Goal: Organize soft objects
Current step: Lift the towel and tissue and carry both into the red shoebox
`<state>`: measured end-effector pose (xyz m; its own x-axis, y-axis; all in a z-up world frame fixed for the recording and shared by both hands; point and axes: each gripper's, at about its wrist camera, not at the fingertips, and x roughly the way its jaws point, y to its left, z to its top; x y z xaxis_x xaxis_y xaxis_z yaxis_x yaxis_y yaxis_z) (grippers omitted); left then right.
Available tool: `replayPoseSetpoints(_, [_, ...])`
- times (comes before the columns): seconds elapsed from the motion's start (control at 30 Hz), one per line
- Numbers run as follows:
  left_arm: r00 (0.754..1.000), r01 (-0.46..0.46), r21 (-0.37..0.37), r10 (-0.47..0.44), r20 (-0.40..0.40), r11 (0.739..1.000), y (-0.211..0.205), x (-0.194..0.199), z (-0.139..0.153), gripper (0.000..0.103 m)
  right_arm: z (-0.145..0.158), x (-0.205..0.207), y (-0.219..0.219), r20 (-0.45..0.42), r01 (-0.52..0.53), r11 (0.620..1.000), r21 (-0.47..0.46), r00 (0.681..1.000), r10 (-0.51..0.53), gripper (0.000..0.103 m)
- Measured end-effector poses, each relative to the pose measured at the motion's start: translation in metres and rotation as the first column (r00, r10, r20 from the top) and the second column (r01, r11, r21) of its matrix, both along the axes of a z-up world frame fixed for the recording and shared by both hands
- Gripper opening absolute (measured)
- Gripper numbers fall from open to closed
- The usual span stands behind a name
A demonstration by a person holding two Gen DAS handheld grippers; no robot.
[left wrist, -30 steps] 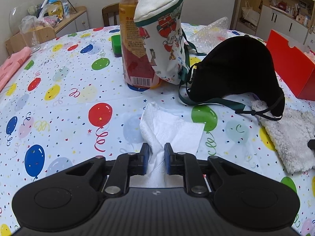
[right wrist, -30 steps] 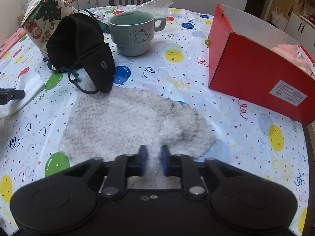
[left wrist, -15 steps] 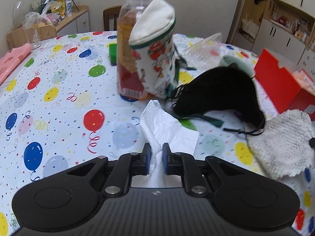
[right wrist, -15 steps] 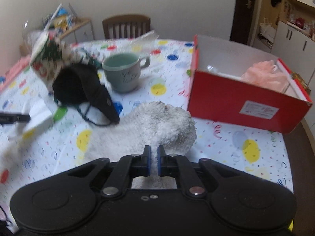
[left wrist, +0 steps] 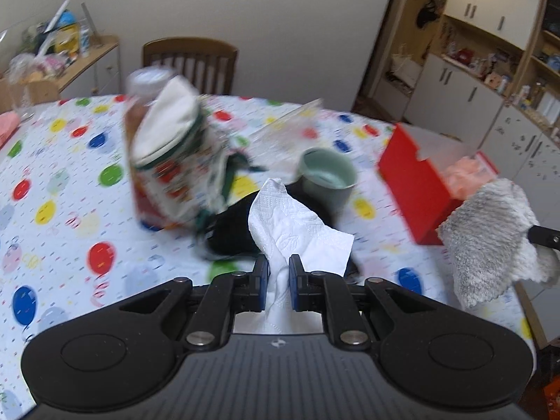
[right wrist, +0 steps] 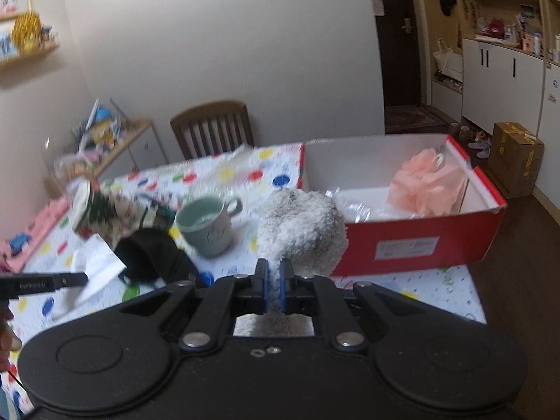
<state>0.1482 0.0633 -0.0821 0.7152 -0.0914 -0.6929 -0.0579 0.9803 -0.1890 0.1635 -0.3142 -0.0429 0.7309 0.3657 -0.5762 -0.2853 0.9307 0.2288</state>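
Left tool [left wrist: 279, 274]: clamped on white paper napkin [left wrist: 297, 224], held above counter [left wrist: 70, 189]. Right tool [right wrist: 274, 281]: clamped on fluffy grey cloth [right wrist: 301, 224], lifted clear, red box [right wrist: 413, 245] just beyond, at right. Pink puff [right wrist: 427, 183] already inside box. Advice: keep grips firm, carry both over box rim before release, skirt mug [right wrist: 206, 225] and black cap [right wrist: 150, 253].
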Motion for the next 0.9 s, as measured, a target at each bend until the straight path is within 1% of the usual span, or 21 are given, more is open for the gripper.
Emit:
replayPoseSetpoints(0.17, [0.998,0.053,-0.020,-0.052,0.024,0.998,-0.033,0.013,0.019,0.012,0.017,0.010,-0.029,0.027,0.018,0.998,0.057,0.999,-0.019,0.005])
replayPoseSetpoints(0.4, [0.989,0.122,-0.008,-0.121,0.089,0.992,-0.085,0.042,0.044,0.012,0.042,0.036,-0.075,0.074,0.029,0.994,0.101,0.997,-0.036,0.005])
replayPoseSetpoints(0.53, [0.983,0.150,-0.010,-0.148,0.109,0.989,-0.114,0.064,0.053,0.012,0.051,0.053,-0.097,0.099,0.027,0.995,0.096,0.994,-0.037,0.005])
replayPoseSetpoints(0.67, [0.980,0.163,-0.015,-0.160,0.122,0.987,-0.141,0.086,0.059,0.012,0.054,0.072,-0.118,0.104,0.027,0.995,0.099,0.994,-0.038,0.005])
replayPoseSetpoints(0.9, [0.978,0.177,-0.024,-0.173,0.114,0.984,-0.184,0.126,0.062,0.012,0.058,0.103,-0.143,0.123,0.015,0.996,0.086,0.992,-0.025,0.005])
